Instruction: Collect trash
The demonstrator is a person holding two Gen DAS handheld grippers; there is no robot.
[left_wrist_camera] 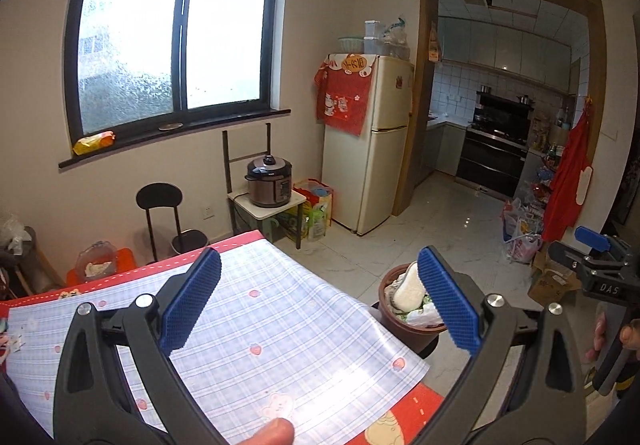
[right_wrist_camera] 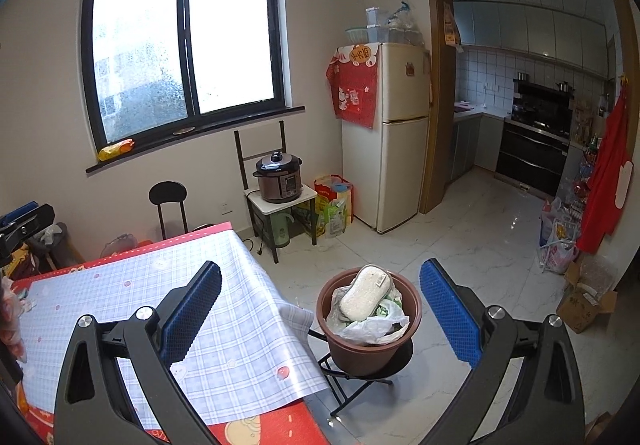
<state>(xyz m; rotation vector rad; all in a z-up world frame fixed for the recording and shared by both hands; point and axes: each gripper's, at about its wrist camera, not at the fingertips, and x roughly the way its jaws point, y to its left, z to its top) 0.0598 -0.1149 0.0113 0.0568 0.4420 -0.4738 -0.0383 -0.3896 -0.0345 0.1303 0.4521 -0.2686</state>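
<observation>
Right wrist view showed the right gripper (right_wrist_camera: 320,313) spread wide and empty above a brown bin (right_wrist_camera: 370,343) stuffed with trash on a stool beside the table (right_wrist_camera: 168,293). The left gripper (left_wrist_camera: 320,305) gaped too, holding nothing; "DAS" was printed on the other tool.

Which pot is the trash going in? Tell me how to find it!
Find the table with the blue checked cloth. Just past its corner, a small black stool stands on the white floor. The brown round pot sits on it, stuffed with a white plastic bag and a pale sponge-like pad, unlike the shiny cooker by the wall.
</observation>
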